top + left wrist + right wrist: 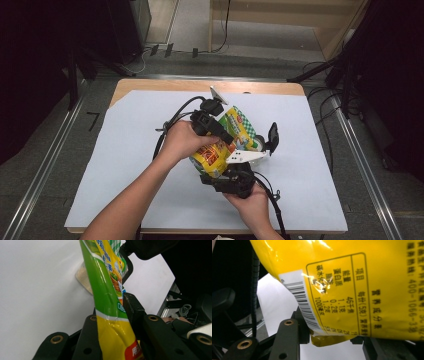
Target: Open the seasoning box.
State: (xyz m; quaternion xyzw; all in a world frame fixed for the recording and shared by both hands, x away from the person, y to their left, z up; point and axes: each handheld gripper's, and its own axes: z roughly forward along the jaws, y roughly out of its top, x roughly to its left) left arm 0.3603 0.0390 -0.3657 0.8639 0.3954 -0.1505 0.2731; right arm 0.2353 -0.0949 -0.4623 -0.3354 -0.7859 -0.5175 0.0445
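A glossy, crinkled yellow-and-green plastic pouch (223,142) slants from near-left to far-right above the table's white sheet (125,165); left gripper (222,134) and right gripper (239,167) both clamp it.

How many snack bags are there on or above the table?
1: a yellow-green bag, held above the white sheet between both grippers. Nothing else seems hidden behind it.

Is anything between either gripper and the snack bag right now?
Nothing visible. The left gripper has its jaws closed on the yellow-green snack bag at mid-length, and the right gripper clamps its bottom edge near the barcode. The bag is held above the white sheet.
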